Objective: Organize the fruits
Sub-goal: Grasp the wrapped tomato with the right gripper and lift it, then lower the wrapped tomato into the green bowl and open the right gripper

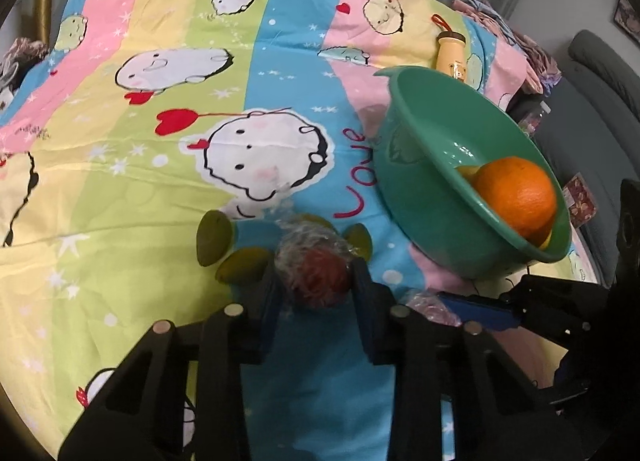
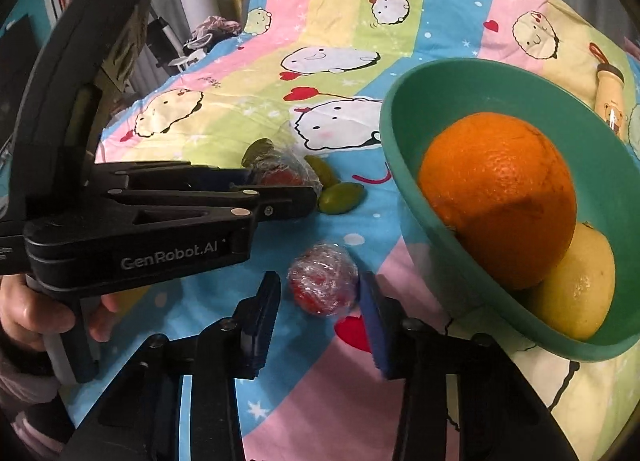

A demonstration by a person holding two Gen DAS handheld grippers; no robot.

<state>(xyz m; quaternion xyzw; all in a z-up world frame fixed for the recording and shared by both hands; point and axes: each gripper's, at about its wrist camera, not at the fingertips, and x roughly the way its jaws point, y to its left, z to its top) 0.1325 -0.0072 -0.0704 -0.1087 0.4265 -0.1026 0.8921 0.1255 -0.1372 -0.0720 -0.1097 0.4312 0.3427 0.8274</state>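
The left tool (image 1: 316, 285) sits nearest the lens, its blue-padded jaws pressed against either side of a red fruit wrapped in clear film (image 1: 318, 275), grasping it on the bed sheet (image 1: 160, 181). Three small green fruits (image 1: 214, 237) lie touching or just beside that wrapped fruit, on the side away from the green bowl (image 1: 420, 197). The bowl rests tilted on the sheet, near the fruit cluster, holding a large orange (image 1: 516, 197) and a yellow lemon (image 2: 576, 293) beneath it. The right tool (image 2: 320, 297) has its jaws released, spread around a second wrapped red fruit (image 2: 324, 285) without touching it, just beside the bowl. Beyond the bowl lies a small yellow bottle (image 1: 450, 51).
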